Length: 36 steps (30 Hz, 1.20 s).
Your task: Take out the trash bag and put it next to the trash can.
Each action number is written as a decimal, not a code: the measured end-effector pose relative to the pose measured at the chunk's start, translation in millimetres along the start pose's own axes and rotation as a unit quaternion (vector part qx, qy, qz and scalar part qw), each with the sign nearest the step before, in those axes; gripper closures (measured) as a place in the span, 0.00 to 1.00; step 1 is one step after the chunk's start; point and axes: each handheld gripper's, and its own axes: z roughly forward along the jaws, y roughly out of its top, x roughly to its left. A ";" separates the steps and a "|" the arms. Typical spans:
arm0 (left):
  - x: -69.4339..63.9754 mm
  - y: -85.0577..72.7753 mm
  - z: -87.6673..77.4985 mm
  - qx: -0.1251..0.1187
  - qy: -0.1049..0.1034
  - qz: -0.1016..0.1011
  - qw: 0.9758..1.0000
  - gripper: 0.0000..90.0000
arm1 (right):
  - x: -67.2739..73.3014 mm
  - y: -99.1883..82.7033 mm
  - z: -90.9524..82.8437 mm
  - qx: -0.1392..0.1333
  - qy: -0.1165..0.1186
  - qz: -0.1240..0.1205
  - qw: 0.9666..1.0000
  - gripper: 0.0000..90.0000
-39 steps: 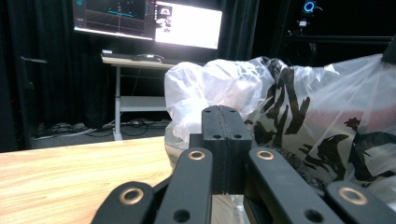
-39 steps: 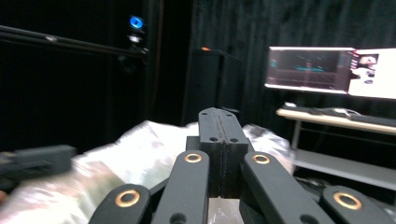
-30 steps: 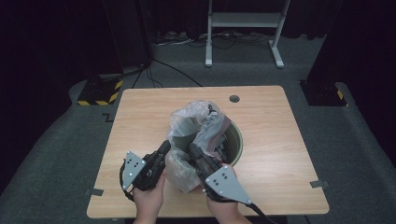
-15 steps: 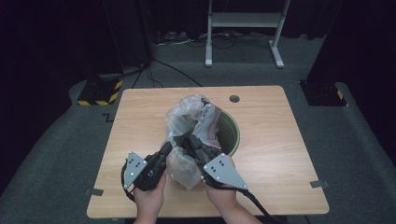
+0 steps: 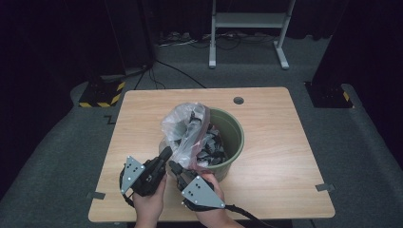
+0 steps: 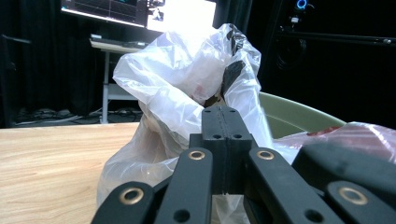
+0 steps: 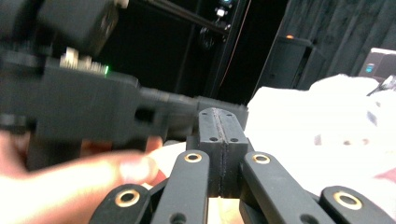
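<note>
Two tongs, the left tongs (image 5: 166, 153) and the right tongs (image 5: 173, 166), sit clenched together on the near edge of one clear plastic bag (image 5: 186, 132). Beyond them the bag lines one green bin (image 5: 234, 137) standing mid-worktop (image 5: 280, 156). From the left gripper view the bag's crumpled top (image 6: 187, 79) rises above the rim, while the high view looks down on dark scraps (image 5: 211, 147) inside.

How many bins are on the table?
1: a green bin stands near the middle of the wooden table, with a clear plastic bag bunched over its left rim.
</note>
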 end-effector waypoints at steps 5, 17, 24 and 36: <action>2.4 0.2 -1.9 0.001 -0.005 -0.007 1.000 1.00 | 2.8 -12.6 1.6 0.018 0.008 0.000 1.000 1.00; 1.8 11.5 -1.1 -0.013 0.001 -0.025 1.000 0.48 | -3.1 -29.6 4.1 0.042 0.002 0.000 0.999 1.00; 3.9 9.7 17.4 0.036 -0.012 -0.042 0.998 0.38 | -3.6 -31.4 5.3 0.044 0.000 -0.001 0.999 1.00; -4.5 8.1 15.4 0.042 0.013 0.011 0.999 0.85 | -6.3 -23.0 -5.2 0.034 0.002 0.005 0.999 0.97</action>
